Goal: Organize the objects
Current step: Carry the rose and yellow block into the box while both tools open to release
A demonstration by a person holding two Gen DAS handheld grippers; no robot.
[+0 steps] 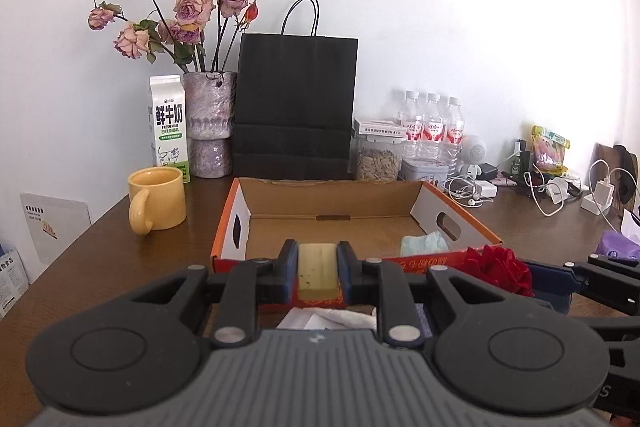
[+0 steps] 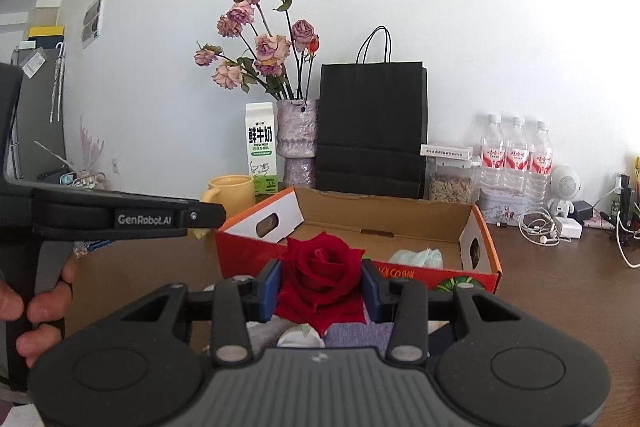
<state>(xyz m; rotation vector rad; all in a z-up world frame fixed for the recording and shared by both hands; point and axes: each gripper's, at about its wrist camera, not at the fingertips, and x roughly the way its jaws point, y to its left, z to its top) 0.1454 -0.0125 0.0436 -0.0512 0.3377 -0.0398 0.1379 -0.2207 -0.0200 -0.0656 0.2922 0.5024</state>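
Only right wrist view shows a hand [image 2: 28, 311].

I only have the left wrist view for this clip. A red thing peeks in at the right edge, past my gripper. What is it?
Observer: A red rose bloom, clamped between the right gripper's blue pads.
Reviewer: Is anyone visible?
Observer: Yes, a hand wraps the left gripper's handle.
Reviewer: What is behind the mug side of the table?
Observer: A grey cabinet against the far wall, left of the dried pink roses.
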